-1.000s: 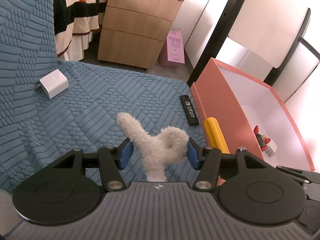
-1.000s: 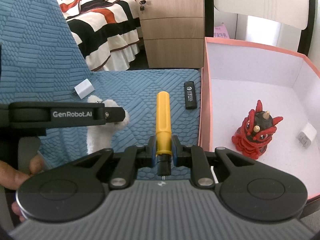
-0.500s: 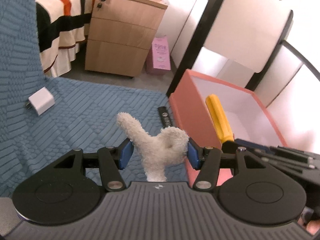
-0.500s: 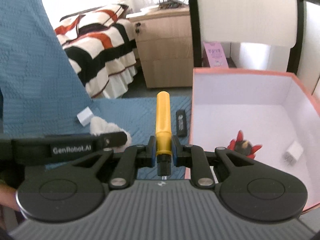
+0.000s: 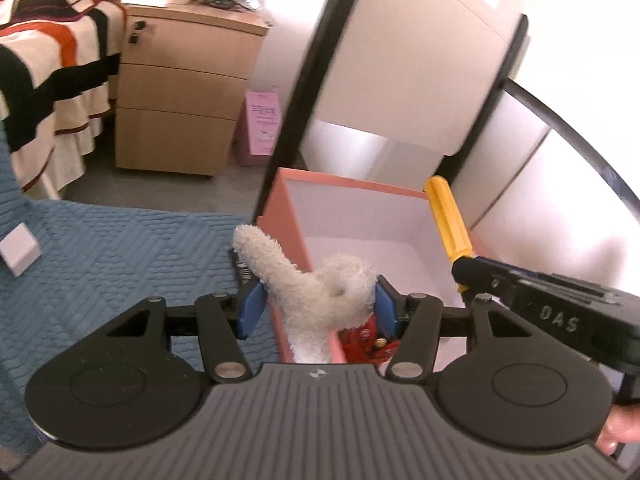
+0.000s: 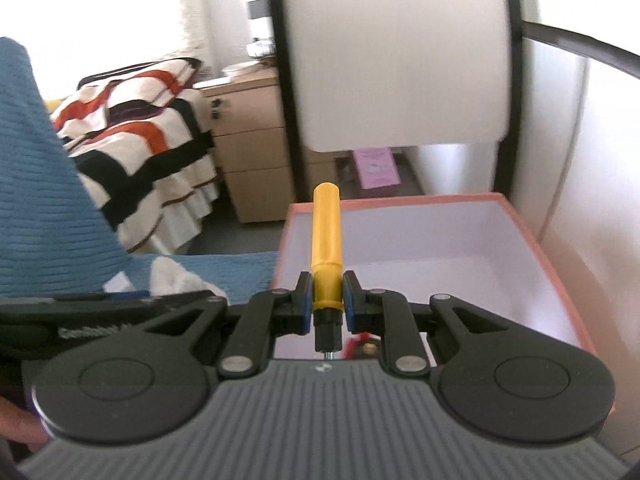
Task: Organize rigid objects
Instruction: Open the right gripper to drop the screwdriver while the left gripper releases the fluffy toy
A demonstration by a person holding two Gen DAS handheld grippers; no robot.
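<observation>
My left gripper (image 5: 316,306) is shut on a white fluffy plush toy (image 5: 320,294) and holds it above the near-left rim of the pink box (image 5: 352,186). My right gripper (image 6: 326,298) is shut on a yellow-handled screwdriver (image 6: 327,240), handle pointing forward, above the white inside of the box (image 6: 532,240). The screwdriver also shows in the left wrist view (image 5: 448,222). A red figurine (image 5: 366,342) lies in the box under the left gripper; part of it shows in the right wrist view (image 6: 360,340).
A white charger block (image 5: 18,250) lies on the blue textured cover (image 5: 120,248) at the left. A wooden drawer cabinet (image 5: 180,92), a striped bed (image 6: 140,128) and a pink carton (image 5: 262,120) stand behind. A white chair with a black frame (image 5: 400,60) rises behind the box.
Both grippers have risen and moved right over the pink box, each carrying its object. The view tilted up; the black stick on the cover has gone almost out of sight.
</observation>
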